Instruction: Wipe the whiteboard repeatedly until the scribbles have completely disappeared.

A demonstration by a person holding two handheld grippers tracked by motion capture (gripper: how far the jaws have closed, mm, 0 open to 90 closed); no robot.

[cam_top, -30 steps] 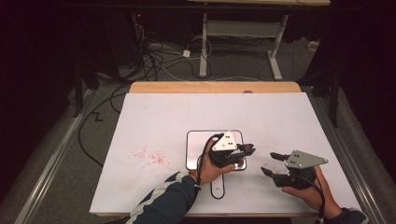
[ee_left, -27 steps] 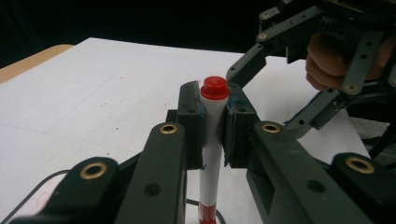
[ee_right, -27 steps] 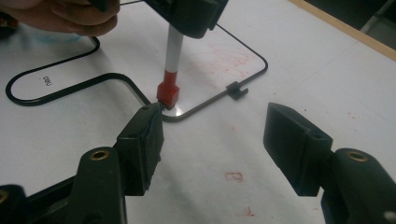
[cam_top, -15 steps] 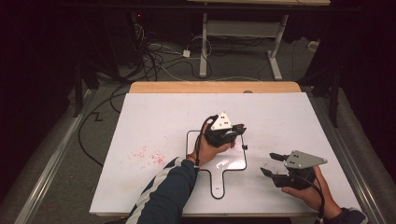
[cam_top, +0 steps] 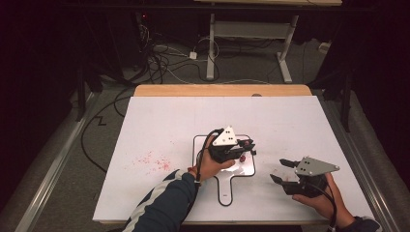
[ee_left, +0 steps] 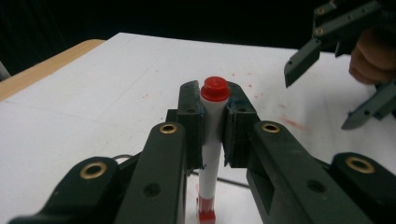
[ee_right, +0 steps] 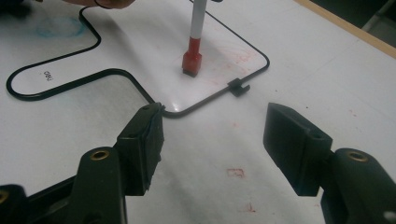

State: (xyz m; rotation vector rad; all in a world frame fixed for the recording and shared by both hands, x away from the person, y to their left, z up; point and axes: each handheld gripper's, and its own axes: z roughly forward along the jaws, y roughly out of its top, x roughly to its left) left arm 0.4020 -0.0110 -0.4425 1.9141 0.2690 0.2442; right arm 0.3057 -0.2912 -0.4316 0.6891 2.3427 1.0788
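The left gripper [ee_left: 212, 116] pinched the red-capped marker [ee_left: 211, 140]; right fingers [ee_right: 140, 140] stood spread. Judged best: keep the eraser end flat on the small whiteboard [ee_right: 140, 32] at upper left.

A white sheet [cam_top: 169, 125] covers the wooden table [cam_top: 193, 90], with red smudges [cam_top: 153, 161] at its left. Cables [cam_top: 164, 58] and a desk frame [cam_top: 246, 34] lie on the floor beyond.

The left gripper [cam_top: 241, 149] hovers over the small whiteboard [cam_top: 205, 142]; the right gripper [cam_top: 280, 170] sits beside it.
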